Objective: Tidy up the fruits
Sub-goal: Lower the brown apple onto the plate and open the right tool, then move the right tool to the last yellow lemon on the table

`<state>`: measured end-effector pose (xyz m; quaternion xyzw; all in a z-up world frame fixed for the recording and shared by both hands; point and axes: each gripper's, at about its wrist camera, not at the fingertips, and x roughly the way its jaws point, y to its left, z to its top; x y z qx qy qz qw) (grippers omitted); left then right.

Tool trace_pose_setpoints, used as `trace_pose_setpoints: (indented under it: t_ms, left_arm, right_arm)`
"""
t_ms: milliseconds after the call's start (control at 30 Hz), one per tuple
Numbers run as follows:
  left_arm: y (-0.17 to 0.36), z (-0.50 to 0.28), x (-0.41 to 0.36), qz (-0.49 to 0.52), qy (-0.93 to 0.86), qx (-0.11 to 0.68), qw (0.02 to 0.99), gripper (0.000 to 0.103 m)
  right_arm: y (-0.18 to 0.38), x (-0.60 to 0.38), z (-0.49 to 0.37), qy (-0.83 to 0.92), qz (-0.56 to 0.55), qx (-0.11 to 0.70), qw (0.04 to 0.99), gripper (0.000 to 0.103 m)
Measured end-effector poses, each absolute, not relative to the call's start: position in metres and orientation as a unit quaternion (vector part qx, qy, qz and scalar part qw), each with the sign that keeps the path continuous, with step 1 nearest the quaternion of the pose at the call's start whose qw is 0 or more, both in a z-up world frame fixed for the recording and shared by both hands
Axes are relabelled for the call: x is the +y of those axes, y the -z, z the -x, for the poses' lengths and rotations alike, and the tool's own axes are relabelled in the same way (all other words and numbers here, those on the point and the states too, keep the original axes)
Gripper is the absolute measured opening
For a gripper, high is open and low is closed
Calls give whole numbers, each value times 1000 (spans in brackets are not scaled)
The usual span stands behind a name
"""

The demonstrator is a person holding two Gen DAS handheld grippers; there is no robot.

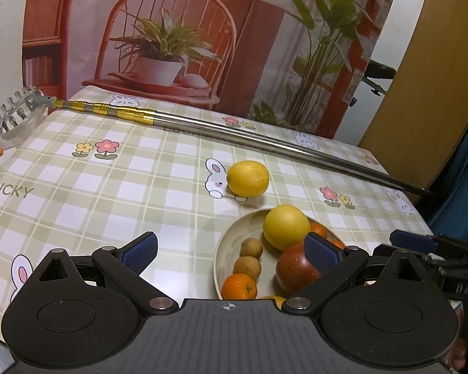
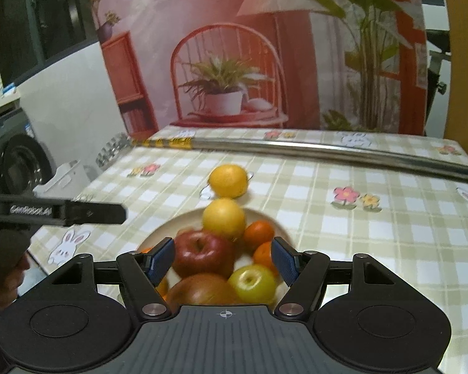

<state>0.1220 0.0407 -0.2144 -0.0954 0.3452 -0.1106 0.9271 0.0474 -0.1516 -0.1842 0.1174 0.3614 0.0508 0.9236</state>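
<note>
A cream plate sits near the front of a table covered with a green checked cloth printed with rabbits and flowers. The plate is piled with fruit. In the left wrist view it holds a big yellow citrus at the back, a red apple in front of it, two small brown round fruits side by side along the left, and a mandarin at the near left edge. More orange fruit shows behind the apple. The right wrist view adds a green apple and a second reddish apple at the near side of the pile.

One lemon lies alone on the cloth just beyond the plate, apart from its rim and partly over a printed rabbit.

The left gripper hovers over the plate's left part with its jaws spread wide and nothing between the blue pads. The right gripper is above the fruit pile with its jaws partly apart; the red apple and a mandarin show between the pads, but the pads press on neither.

A long metal pole with gold bands and a toothed clear head lies across the far side of the table.
</note>
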Motion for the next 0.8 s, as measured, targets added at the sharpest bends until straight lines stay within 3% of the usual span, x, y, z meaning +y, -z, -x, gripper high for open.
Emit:
trace_pose_setpoints:
  t_ms: [800]
  left_arm:
    - [204,-171,67,80,75,334,936,101]
  right_arm:
    - [204,-175,-155,-86,-66,360,927,64]
